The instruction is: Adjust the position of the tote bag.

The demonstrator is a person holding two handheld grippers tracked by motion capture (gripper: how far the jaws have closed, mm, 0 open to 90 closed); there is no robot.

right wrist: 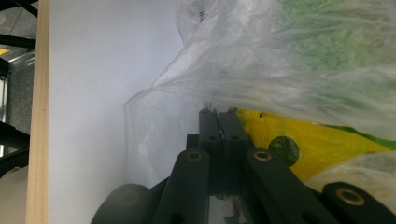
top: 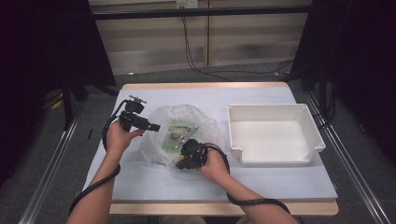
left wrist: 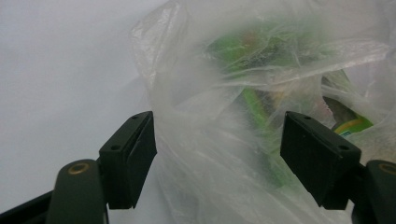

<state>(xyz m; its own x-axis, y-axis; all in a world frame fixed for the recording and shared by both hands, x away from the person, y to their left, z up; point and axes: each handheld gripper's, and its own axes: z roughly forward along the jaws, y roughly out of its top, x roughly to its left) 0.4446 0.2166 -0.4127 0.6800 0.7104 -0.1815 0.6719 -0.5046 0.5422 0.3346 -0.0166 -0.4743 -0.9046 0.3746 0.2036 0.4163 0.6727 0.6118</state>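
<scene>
Right gripper [top: 187,156]: nearest the high camera, at the bag's near edge; its fingers [right wrist: 218,135] are pressed together with a fold of plastic film pinched between them.
Left gripper [top: 150,127]: at the bag's left side, held above the worktop; its fingers [left wrist: 133,154] stand apart, loose film bulging between them with neither pad pressing on it.
Clear crumpled plastic bag [top: 184,135]: lies on the worktop's middle, left of the tray and between the two grippers.
Green-and-yellow printed packet [top: 176,135]: inside the bag, seen through the film; its yellow part lies just beside the right gripper's fingers.
White rectangular plastic tray [top: 275,112]: right of the bag, apart from it.
Pale grey-white worktop [top: 289,184]: carries bag and tray.
</scene>
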